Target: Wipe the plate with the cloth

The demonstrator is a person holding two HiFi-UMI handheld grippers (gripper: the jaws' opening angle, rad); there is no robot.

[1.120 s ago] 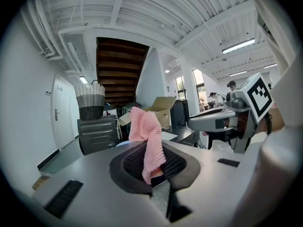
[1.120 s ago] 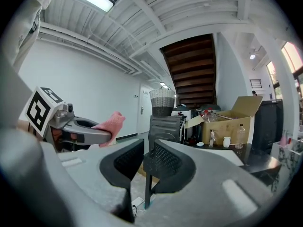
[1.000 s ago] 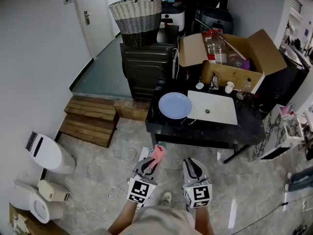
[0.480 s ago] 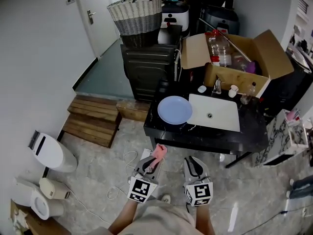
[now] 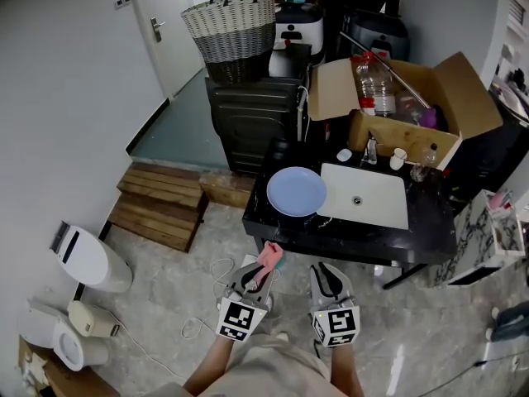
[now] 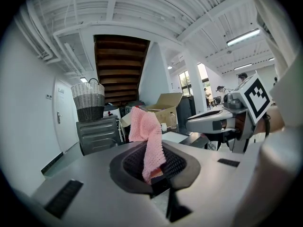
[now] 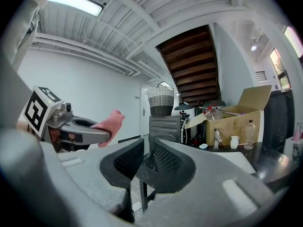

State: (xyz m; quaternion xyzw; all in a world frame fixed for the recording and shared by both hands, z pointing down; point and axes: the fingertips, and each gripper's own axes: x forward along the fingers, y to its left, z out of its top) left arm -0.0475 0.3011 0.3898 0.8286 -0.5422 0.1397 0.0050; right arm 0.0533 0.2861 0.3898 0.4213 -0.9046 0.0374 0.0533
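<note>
Approach seems the step in hand: left gripper (image 5: 258,278) pinches the pink cloth (image 5: 269,258) and needs a firm grip heading toward twelve o'clock, where the blue plate (image 5: 296,191) lies on the black table (image 5: 331,236); right gripper (image 5: 322,281), jaws slightly apart and empty, could steady the rim.

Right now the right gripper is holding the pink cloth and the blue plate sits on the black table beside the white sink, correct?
Not quite. The left gripper view shows the pink cloth pinched by the left gripper; the right gripper is empty. The blue plate does sit on the black table beside the white sink.
</note>
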